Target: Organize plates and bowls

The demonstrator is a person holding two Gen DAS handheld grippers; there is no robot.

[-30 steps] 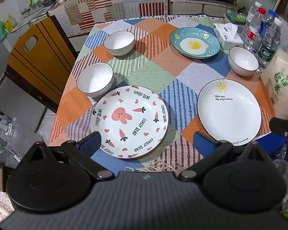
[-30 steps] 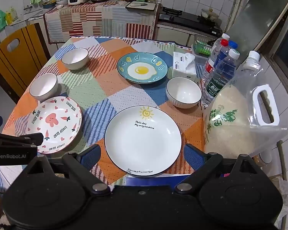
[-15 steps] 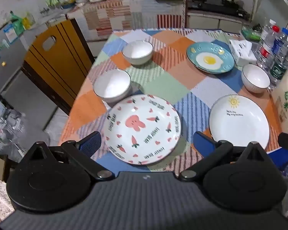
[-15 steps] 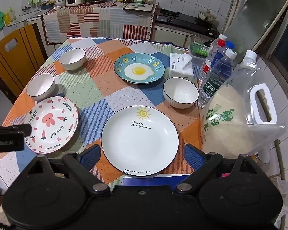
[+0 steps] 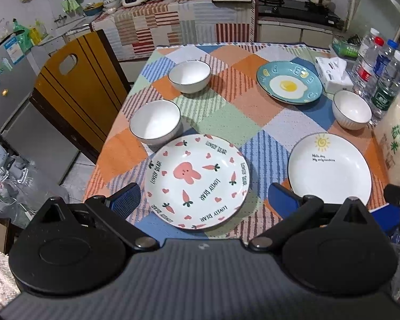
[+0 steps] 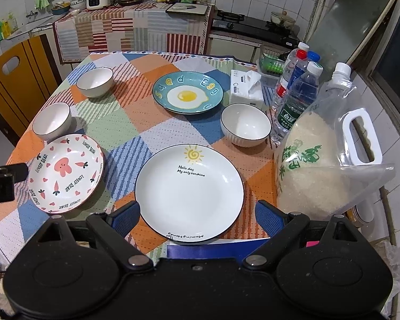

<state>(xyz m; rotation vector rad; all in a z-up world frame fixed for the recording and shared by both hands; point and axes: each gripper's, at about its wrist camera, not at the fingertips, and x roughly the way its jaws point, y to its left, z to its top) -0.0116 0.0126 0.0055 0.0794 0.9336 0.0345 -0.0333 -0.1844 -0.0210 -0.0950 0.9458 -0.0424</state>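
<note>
Your left gripper (image 5: 204, 197) has drawn back and risen; its jaws stand apart above the rabbit plate (image 5: 197, 180). Your right gripper (image 6: 197, 213) gapes, holding nothing, over the sun plate (image 6: 189, 193). All three bowls (image 6: 245, 124) sit empty; the clear jug (image 6: 328, 160) holds rice.

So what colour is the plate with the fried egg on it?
Teal-blue egg plate, white-and-yellow egg, coloured letters round the rim; right wrist view shows it best.

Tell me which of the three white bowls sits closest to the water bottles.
The ribbed bowl on the table's right side, beside the water bottles and in front of the tissue box. The other two bowls sit along the left edge.
</note>
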